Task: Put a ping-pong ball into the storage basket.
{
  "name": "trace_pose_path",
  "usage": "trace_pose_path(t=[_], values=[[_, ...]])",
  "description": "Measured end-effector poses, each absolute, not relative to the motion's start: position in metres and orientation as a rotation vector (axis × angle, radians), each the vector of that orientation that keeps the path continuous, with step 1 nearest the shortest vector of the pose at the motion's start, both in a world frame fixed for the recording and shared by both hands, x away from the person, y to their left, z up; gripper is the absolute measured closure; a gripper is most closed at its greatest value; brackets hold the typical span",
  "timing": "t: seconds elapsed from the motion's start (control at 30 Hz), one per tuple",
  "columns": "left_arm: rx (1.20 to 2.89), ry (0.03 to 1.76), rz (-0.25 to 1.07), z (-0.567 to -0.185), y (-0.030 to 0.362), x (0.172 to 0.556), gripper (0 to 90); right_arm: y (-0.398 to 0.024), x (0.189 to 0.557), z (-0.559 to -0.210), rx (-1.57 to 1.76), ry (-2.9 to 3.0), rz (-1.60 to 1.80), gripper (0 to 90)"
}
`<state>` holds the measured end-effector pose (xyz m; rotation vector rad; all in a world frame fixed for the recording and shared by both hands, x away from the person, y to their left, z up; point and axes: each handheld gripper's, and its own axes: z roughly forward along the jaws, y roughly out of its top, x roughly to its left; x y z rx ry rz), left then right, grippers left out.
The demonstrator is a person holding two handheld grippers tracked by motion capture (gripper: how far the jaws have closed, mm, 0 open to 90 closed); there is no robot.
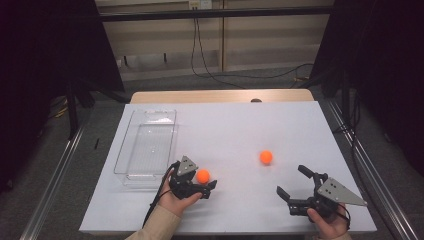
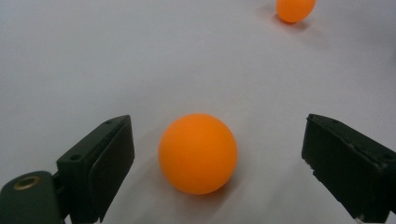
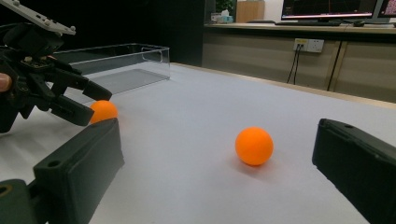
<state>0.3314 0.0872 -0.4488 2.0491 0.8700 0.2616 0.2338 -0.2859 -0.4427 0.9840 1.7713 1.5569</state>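
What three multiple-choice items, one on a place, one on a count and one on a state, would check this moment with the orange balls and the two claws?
1. Where does the clear tray lie on the table?
A. On its left side
B. On its right side
C. At its near right corner

2. How many orange balls are on the table?
A. One
B. Two
C. Four

3. How does the left claw stand to the near ball?
A. Shut on it
B. Open, ball between the jaws
C. Holding it above the tray

Key: 1 A, the high view shows the tray at left. 2 B, near ball plus the far ball. 3 B, gaps show on both sides of the ball.
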Motion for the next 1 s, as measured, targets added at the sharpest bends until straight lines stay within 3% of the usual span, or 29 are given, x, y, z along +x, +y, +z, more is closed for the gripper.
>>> trace_pose_path(t=[0.6,1.0], values=[[2.090,0.900,0.256,-0.4521,0.0863,0.3343,14.5,-0.2859,0.2337,-0.4425,0.983,1.773,1.557,1.2],[2.108,0.924,0.246,-0.4538,0.0874,0.3374,24.9,-0.2852,0.2349,-0.4424,0.977,1.779,1.557,1.4]])
